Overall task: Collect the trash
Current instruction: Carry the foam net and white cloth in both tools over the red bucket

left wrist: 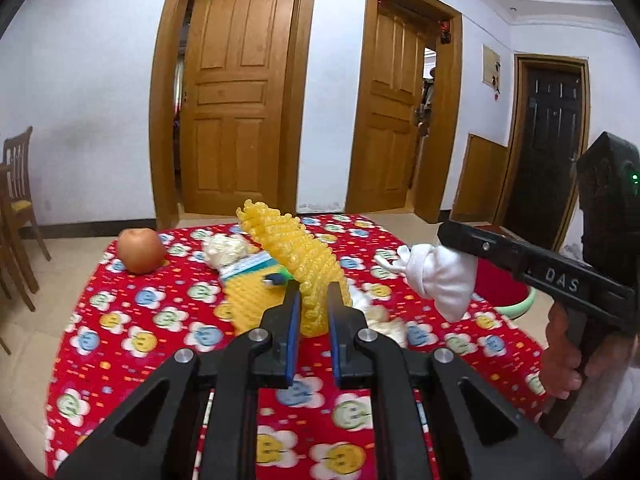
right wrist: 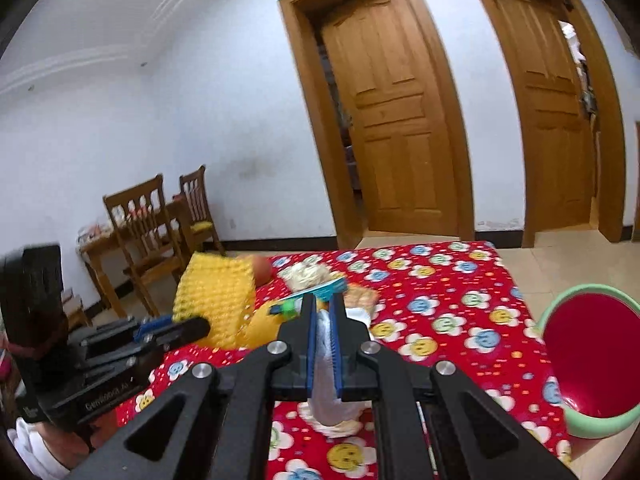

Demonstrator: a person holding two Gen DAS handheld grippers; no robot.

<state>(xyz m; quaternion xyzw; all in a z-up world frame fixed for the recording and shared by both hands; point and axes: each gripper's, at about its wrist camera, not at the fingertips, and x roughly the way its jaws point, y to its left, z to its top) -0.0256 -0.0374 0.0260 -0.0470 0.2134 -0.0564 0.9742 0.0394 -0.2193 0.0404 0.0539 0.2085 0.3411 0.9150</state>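
Note:
A yellow foam fruit net stands up from the table between the blue pads of my left gripper, which is shut on its lower end. In the right wrist view the same net hangs from the left gripper. My right gripper is shut on a crumpled white tissue, held above the red flowered tablecloth. From the left wrist view the tissue dangles under the right gripper. A crumpled paper ball, a blue and white wrapper and a second yellow net lie on the cloth.
An apple sits near the table's far left corner. A red bin with a green rim stands beside the table's right edge. Wooden chairs and a small table stand by the left wall, with wooden doors behind.

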